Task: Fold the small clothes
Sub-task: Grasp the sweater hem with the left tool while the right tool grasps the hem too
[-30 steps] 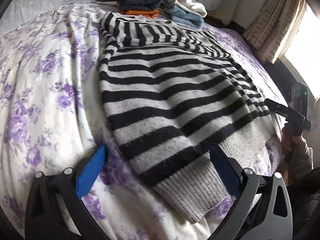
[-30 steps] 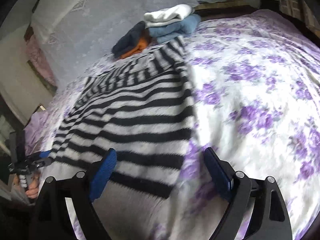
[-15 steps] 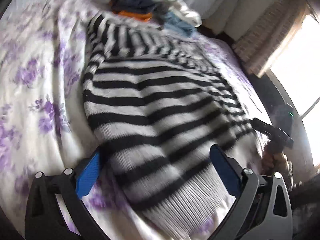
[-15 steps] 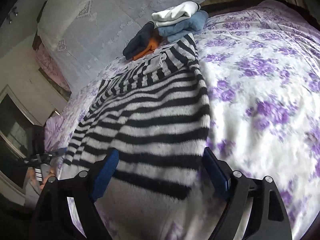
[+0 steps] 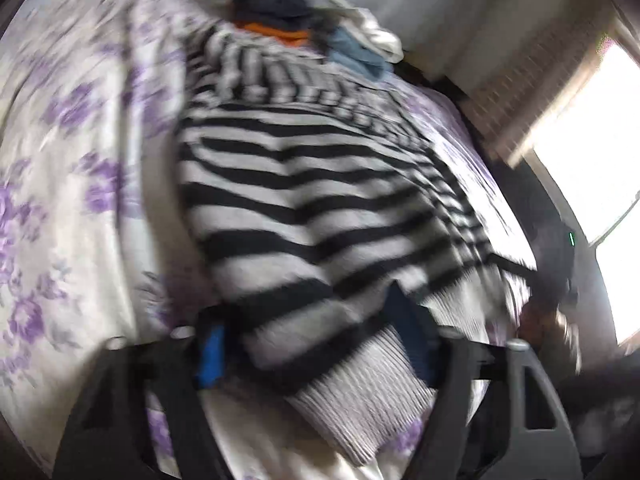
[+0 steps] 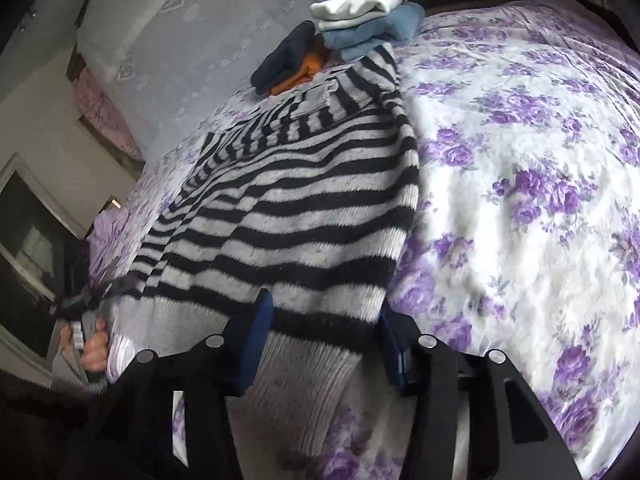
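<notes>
You've got each claw closing on a bottom corner of the striped sweater (image 6: 288, 216): left claw (image 5: 316, 344) and right claw (image 6: 324, 320) both pinching the hem, ready to lift it off the bed (image 6: 520, 160) and fold.

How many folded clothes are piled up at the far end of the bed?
4. The white one lies on the blue one; left of them, the dark navy one lies on the orange one. More may be hidden underneath.

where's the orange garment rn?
Far end of the bed: the orange garment sits under the dark navy garment, just beyond the striped sweater collar and left of the white and blue folded stack in the right wrist view.
</notes>
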